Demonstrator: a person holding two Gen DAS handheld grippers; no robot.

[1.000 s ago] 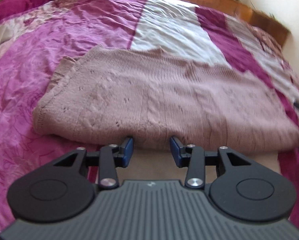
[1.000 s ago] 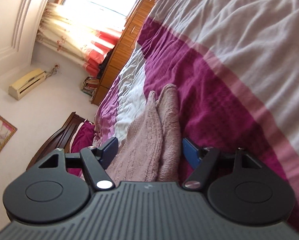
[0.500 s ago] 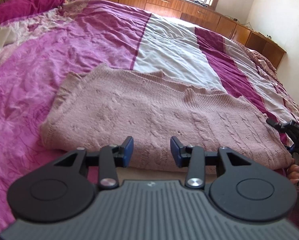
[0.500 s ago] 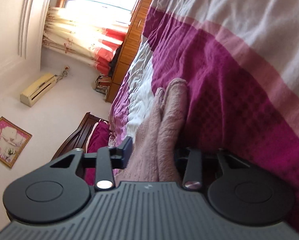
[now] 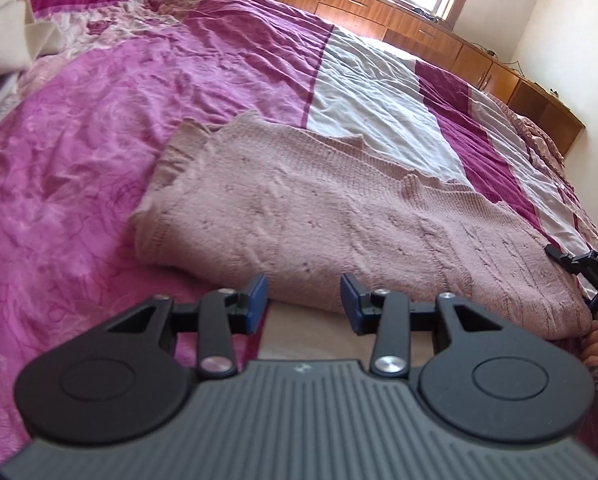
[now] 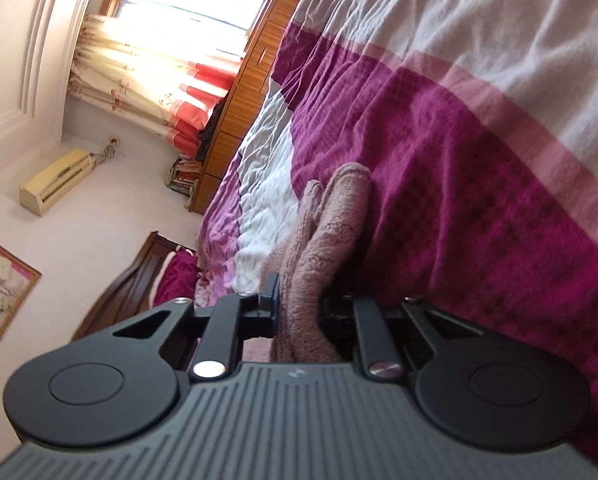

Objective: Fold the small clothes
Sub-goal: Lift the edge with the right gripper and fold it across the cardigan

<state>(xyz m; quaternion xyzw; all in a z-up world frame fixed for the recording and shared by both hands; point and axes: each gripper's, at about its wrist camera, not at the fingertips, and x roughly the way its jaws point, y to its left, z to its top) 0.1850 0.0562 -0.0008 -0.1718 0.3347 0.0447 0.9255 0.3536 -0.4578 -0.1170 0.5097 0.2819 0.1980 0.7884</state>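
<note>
While we hold both tools low over the bed: we see one folded garment on the quilt.
Sweater: our dusty-pink knitted sweater (image 5: 339,216) lies folded flat on the bed (image 5: 99,128), across the magenta and white stripes of the quilt, its folded edge nearest us.
Left tongs: our left tongs (image 5: 303,304) stand wide apart just short of that near edge, with nothing between the blue pads (image 5: 257,295).
Right tongs: our right tongs (image 6: 299,312) are closed tight on the sweater's end, bunched layers of knit squeezed between them; in the left view they (image 5: 587,276) sit at the sweater's far right corner.
Right hand: our fingertips (image 5: 597,344) show below that corner.
Room: wooden cabinets (image 5: 379,4) run under the window beyond the bed.
</note>
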